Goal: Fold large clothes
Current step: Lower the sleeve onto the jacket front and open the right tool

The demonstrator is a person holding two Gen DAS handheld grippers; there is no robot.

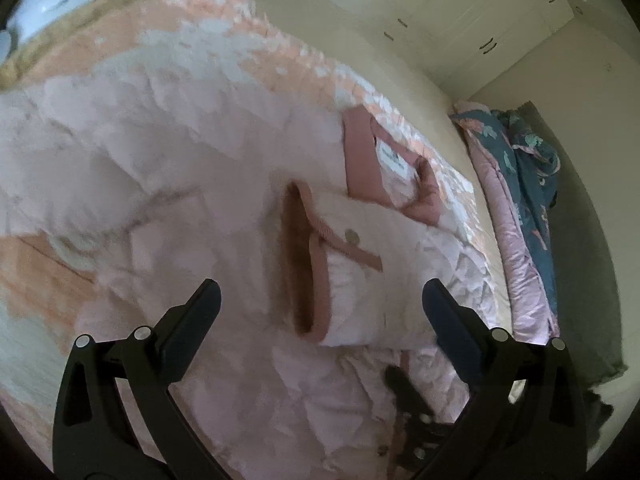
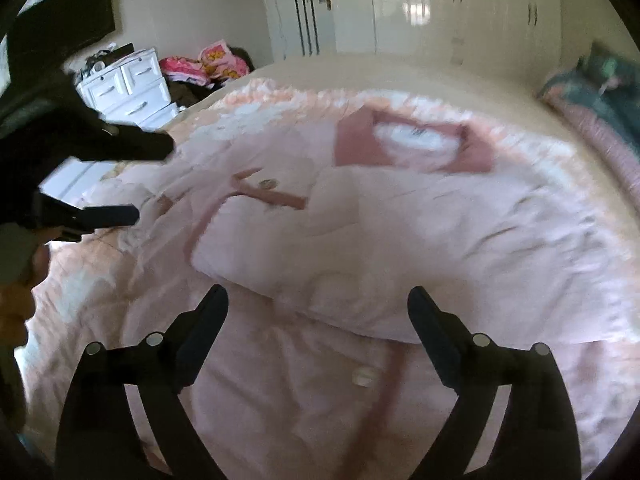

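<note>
A pale pink padded coat [image 1: 168,152] [image 2: 440,232] lies spread on a bed covered with a peach and white blanket [image 1: 280,64] [image 2: 80,280]. Its dusty-pink collar [image 1: 360,152] [image 2: 356,148] points to the far side. One sleeve lies folded across the body, and its pink-trimmed cuff [image 1: 304,260] carries a buttoned tab [image 2: 268,184]. My left gripper [image 1: 320,294] hangs open just over that cuff without pressing on it, and it shows open at the left edge of the right wrist view [image 2: 148,180]. My right gripper [image 2: 318,298] stands open above the folded sleeve with nothing in it.
White wardrobes [image 2: 400,4] line the far wall. A white drawer chest [image 2: 128,88] and a heap of pink clothes [image 2: 208,64] sit beyond the bed's far left corner. A folded teal and pink quilt [image 1: 524,208] lies along the bed's right edge.
</note>
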